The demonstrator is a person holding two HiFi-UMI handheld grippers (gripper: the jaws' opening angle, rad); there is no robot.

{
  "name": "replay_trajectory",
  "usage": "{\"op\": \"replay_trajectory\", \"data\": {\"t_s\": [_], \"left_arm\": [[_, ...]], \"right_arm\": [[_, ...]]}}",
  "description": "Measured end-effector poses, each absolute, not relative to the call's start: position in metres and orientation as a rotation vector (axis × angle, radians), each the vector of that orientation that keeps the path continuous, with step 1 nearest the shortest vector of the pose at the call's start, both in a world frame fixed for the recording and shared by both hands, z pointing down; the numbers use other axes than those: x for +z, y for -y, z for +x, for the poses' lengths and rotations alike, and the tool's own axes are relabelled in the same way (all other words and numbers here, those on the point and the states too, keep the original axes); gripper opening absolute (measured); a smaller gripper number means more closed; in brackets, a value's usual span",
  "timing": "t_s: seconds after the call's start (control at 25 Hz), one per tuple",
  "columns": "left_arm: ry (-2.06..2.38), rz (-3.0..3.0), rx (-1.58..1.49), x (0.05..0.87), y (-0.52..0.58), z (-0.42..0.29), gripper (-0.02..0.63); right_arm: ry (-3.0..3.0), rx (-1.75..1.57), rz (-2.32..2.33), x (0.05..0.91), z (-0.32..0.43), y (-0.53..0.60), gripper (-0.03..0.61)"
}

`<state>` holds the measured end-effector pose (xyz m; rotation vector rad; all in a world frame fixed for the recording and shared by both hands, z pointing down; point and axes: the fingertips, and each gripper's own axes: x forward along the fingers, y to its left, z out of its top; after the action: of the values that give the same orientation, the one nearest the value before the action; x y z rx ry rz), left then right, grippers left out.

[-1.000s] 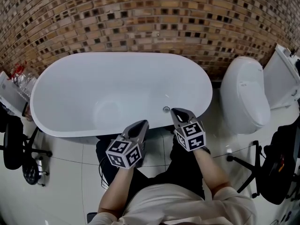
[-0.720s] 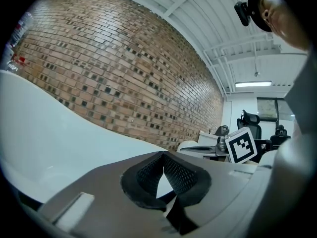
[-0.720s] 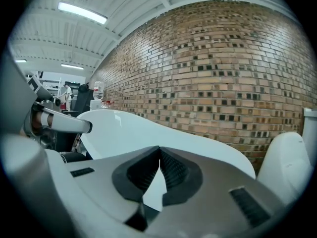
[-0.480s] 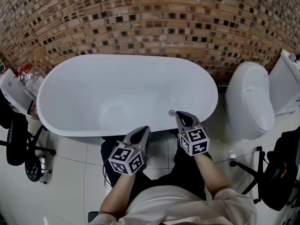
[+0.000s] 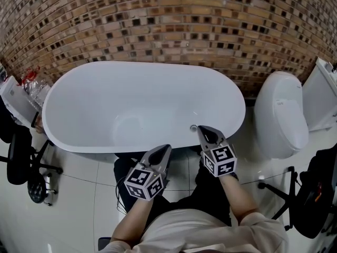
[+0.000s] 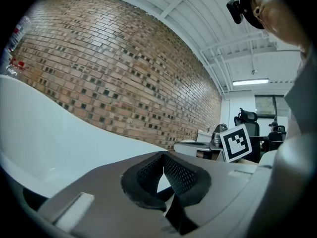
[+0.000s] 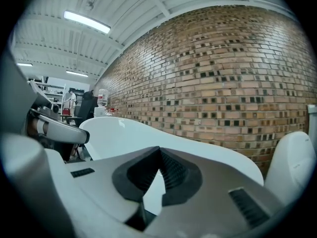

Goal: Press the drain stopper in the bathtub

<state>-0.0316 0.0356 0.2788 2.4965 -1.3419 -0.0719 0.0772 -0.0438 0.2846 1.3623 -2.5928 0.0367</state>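
Note:
The white oval bathtub (image 5: 79, 96) fills the middle of the head view. Its small round metal drain stopper (image 5: 193, 127) sits inside the tub near the front right wall. My right gripper (image 5: 204, 132) is shut and empty, its tip just right of the stopper and slightly nearer me; I cannot tell whether they touch. My left gripper (image 5: 165, 150) hangs shut and empty over the tub's near rim, left of the stopper. In the left gripper view the jaws (image 6: 162, 156) meet above the tub's wall (image 6: 44, 128). The right gripper (image 7: 158, 151) points over the tub's rim (image 7: 148, 133); the stopper is hidden there.
A white toilet (image 5: 281, 112) stands right of the tub with its lid up. A brick wall (image 5: 168, 20) runs behind both. Black office chairs stand at the left (image 5: 18, 165) and right (image 5: 316, 194). A white box with bottles (image 5: 18, 99) sits at the far left.
The head view has shifted, so the tub lies lower and further right in frame. Both grippers dropped slightly with it; the right tip stays beside the stopper.

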Motion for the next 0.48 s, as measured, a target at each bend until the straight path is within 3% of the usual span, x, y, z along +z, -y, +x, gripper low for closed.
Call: {"op": "replay_trajectory", "data": {"t_s": [0.48], "left_arm": [[1.326, 2.506, -0.073, 0.277, -0.045, -0.026, 0.005]], "right_arm": [[2.612, -0.081, 1.292, 0.277, 0.065, 0.037, 0.017]]}}
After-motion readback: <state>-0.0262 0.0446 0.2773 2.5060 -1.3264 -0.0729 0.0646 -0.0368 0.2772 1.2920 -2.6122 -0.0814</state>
